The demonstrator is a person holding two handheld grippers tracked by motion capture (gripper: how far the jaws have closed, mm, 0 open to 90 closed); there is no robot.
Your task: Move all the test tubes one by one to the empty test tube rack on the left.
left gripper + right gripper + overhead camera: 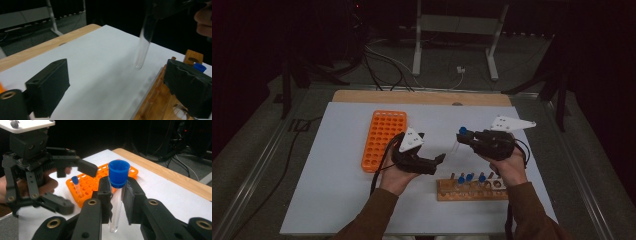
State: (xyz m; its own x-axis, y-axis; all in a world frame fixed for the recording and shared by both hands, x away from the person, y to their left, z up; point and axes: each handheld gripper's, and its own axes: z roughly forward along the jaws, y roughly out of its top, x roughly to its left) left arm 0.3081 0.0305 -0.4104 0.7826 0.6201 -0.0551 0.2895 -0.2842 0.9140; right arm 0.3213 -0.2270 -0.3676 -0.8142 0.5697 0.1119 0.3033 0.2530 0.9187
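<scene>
Right gripper [463, 135] is held above the middle of the white sheet [337, 175] covering the bench [422, 96], fingers [105, 192] clamped on a clear test tube [115, 215] just under its blue cap [119, 173]. The tube hangs roughly upright, its rounded bottom off the sheet; in the left gripper view the same tube slants down from the top edge with its tip in the air above the white surface. Left gripper [435, 162] sits to the left of the right one, near it but apart, pointing toward it, fingers [48, 87] spread wide with nothing between them. In the right gripper view the left gripper shows at the upper left with its 2 fingers parted, a hand [48, 182] behind it. Orange tube rack [384, 140] lies flat on the sheet left of the left gripper; the right gripper view shows 1 small blue-capped tube [76, 185] standing in front of the rack's near corner, whether it sits in a hole I cannot tell. Wooden rack [472, 191] rests at the near right of the sheet, just below the right hand [511, 167], with several blue-capped tubes [470, 178] standing in it; exact count is too small to tell. Both forearms wear brown sleeves [372, 215]. Cables [382, 62] and a white frame [457, 30] lie on the dark floor beyond the bench.
</scene>
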